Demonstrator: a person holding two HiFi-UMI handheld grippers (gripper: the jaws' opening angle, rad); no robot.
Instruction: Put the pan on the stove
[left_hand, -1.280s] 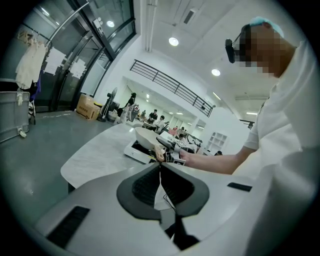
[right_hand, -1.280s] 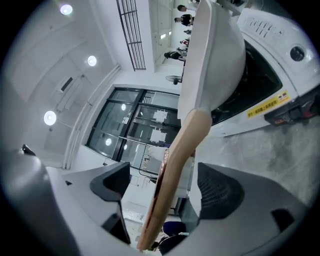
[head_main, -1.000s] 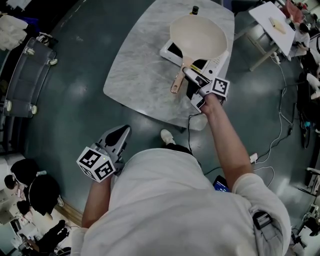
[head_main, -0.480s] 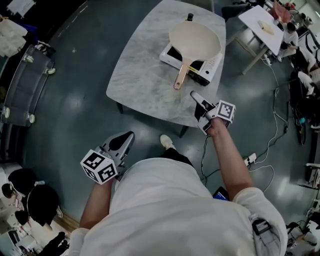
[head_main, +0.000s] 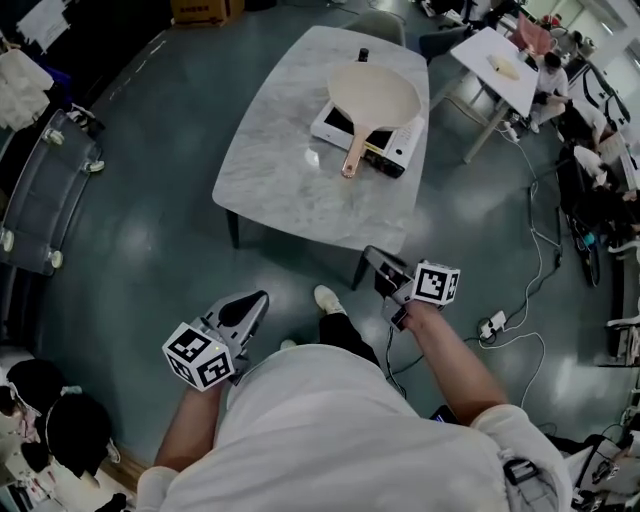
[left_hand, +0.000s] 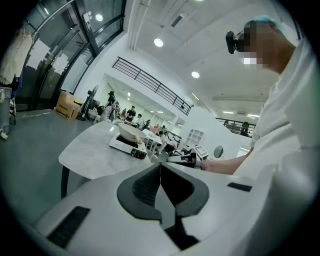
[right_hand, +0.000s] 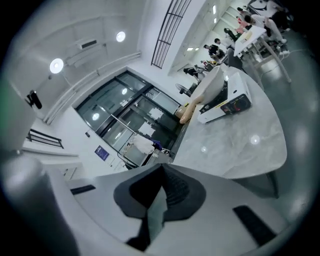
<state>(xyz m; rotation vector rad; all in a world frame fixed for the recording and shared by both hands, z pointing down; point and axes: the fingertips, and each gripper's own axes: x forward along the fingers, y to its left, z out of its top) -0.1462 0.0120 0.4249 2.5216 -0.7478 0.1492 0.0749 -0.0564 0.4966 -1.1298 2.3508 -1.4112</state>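
Note:
A cream pan (head_main: 373, 94) with a copper-coloured handle (head_main: 354, 155) rests on the white portable stove (head_main: 395, 155) at the far side of the marble table (head_main: 290, 170). Both also show small in the gripper views: the pan (left_hand: 129, 132) on the stove (left_hand: 126, 146), and the pan (right_hand: 209, 86) tilted in view above the stove (right_hand: 226, 107). My right gripper (head_main: 372, 258) is shut and empty, held off the table's near edge. My left gripper (head_main: 252, 302) is shut and empty too, low beside my body and well short of the table.
A small dark bottle (head_main: 363, 54) stands behind the stove. A power cable (head_main: 520, 300) trails over the floor to the right. A dark trolley (head_main: 45, 190) stands at the left. A white table (head_main: 495, 65) and several people are at the back right.
My right gripper let go of the pan handle, drew back off the table toward me and shut. The pan stays on the stove. I have stepped back; the left gripper is unchanged.

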